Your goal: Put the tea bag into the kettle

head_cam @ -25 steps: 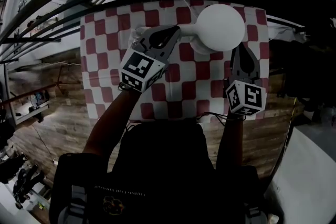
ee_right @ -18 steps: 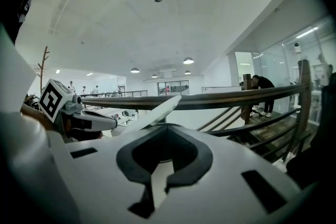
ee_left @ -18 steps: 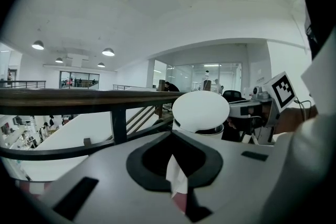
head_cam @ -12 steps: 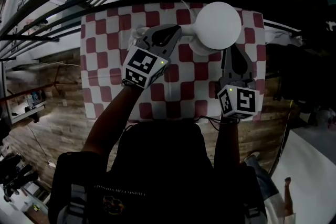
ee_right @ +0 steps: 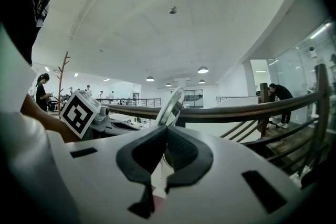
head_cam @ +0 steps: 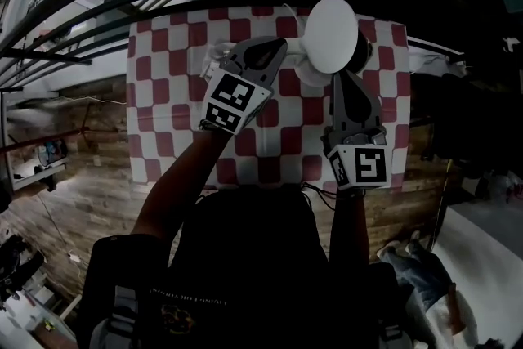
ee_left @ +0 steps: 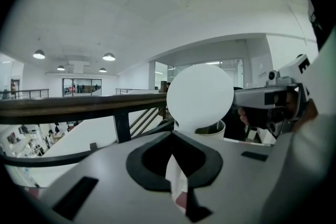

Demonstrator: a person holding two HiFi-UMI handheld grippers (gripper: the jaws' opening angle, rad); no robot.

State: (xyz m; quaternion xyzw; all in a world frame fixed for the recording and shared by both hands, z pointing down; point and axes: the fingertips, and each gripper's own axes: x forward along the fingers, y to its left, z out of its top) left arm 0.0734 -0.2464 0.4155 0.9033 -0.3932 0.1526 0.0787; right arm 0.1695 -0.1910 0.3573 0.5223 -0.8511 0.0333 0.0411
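While the right gripper (head_cam: 339,76) pinches the raised lid (head_cam: 330,33), the kettle (ee_left: 212,129) sits at upper centre. Its open mouth lies just right of the closed left gripper (head_cam: 282,43). No tea bag shows clearly.

Head view dim, underexp.; gripper views bright w/ ceiling lamps (ee_left: 108,56), fisheye edges.

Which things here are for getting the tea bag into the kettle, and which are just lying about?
For the job:
kettle
lid, gripped at its edge by the right gripper
tea bag, seemingly pinched by the left gripper

Just there:
checked tablecloth
dark railing
small white item beside the left gripper, too unclear to name
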